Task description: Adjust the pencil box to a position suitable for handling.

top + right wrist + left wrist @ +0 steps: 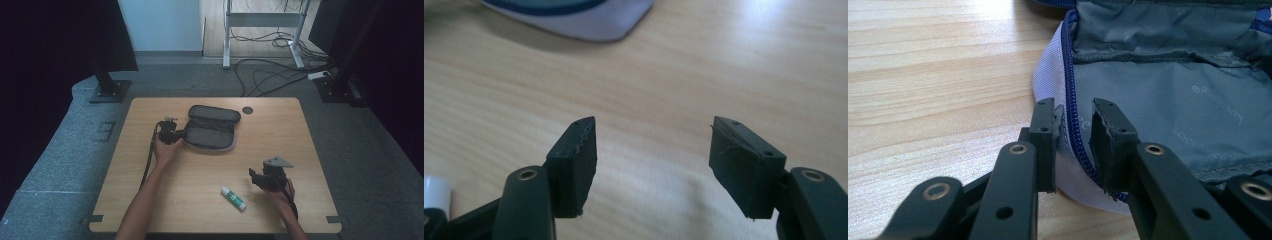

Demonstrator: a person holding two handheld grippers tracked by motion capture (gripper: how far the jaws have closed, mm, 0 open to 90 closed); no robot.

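Gripper (1073,122) straddles pouch (1168,100) rim, seemingly unclamped.

The high view is dimly lit, its sides darkened. Glare is seen on the desk (744,30), where a soft shadow is cast and distance is blurred.

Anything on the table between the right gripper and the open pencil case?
No: the right gripper view shows bare wood between the right gripper and the pencil case.
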